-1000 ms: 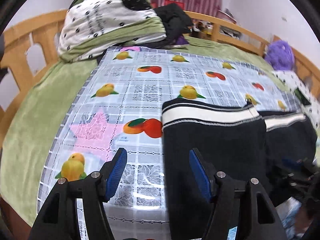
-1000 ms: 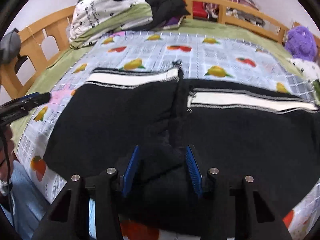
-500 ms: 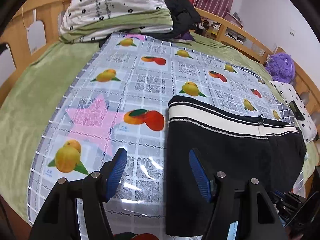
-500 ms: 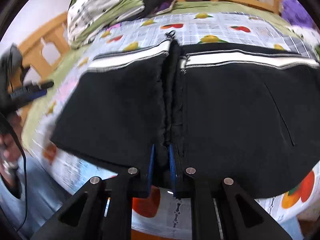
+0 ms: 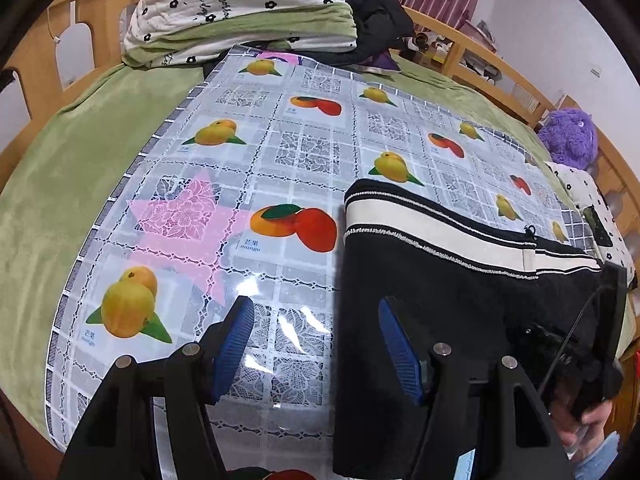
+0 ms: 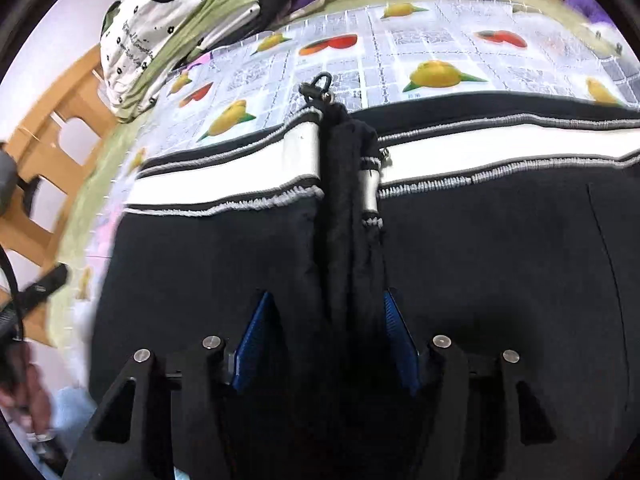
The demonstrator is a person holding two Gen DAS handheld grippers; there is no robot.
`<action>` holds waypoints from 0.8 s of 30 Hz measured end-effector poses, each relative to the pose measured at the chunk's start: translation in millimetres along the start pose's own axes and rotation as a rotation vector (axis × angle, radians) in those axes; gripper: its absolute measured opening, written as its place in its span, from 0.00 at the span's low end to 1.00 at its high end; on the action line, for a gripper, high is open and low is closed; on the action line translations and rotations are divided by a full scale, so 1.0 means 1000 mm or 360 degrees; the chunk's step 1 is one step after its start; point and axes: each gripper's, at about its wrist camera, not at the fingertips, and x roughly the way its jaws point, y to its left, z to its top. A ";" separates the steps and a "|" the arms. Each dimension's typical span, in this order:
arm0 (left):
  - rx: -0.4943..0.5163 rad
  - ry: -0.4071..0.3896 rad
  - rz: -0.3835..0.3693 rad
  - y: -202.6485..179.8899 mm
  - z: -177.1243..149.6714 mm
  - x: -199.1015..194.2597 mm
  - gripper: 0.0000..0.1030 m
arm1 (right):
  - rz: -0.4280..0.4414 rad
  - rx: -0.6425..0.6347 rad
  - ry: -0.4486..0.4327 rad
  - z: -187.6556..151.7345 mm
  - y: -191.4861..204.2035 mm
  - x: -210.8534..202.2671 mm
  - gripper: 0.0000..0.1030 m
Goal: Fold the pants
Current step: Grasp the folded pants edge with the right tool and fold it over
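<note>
Black pants (image 5: 440, 292) with a white striped band lie on the fruit-print plastic cloth (image 5: 280, 152) on the bed. My left gripper (image 5: 316, 340) is open, straddling the pants' left edge near the front of the cloth, with its right pad over the black fabric. In the right wrist view the pants (image 6: 200, 272) fill the frame, bunched into a raised ridge (image 6: 348, 200) at the middle. My right gripper (image 6: 324, 340) is open, with the ridge of fabric lying between its blue pads.
Folded white-and-green bedding (image 5: 240, 12) and dark clothes (image 5: 380, 12) are piled at the head of the bed. A purple plush toy (image 5: 568, 136) sits at the right. Wooden bed rails (image 5: 80, 32) surround the green blanket (image 5: 60, 184).
My right gripper closed on the pants' middle fold half a second ago, then opened again. The left gripper moved forward and stayed open.
</note>
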 end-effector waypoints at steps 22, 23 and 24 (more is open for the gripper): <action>0.0269 -0.0049 -0.0048 -0.047 -0.023 -0.003 0.61 | -0.0191 -0.0011 -0.0150 -0.015 -0.029 -0.015 0.33; 0.0264 -0.0044 -0.0054 -0.048 -0.025 -0.001 0.61 | -0.0158 0.0014 -0.0165 -0.018 -0.030 -0.016 0.37; 0.0262 -0.0039 -0.0058 -0.048 -0.025 0.000 0.61 | -0.0130 0.0026 -0.0182 -0.021 -0.032 -0.017 0.39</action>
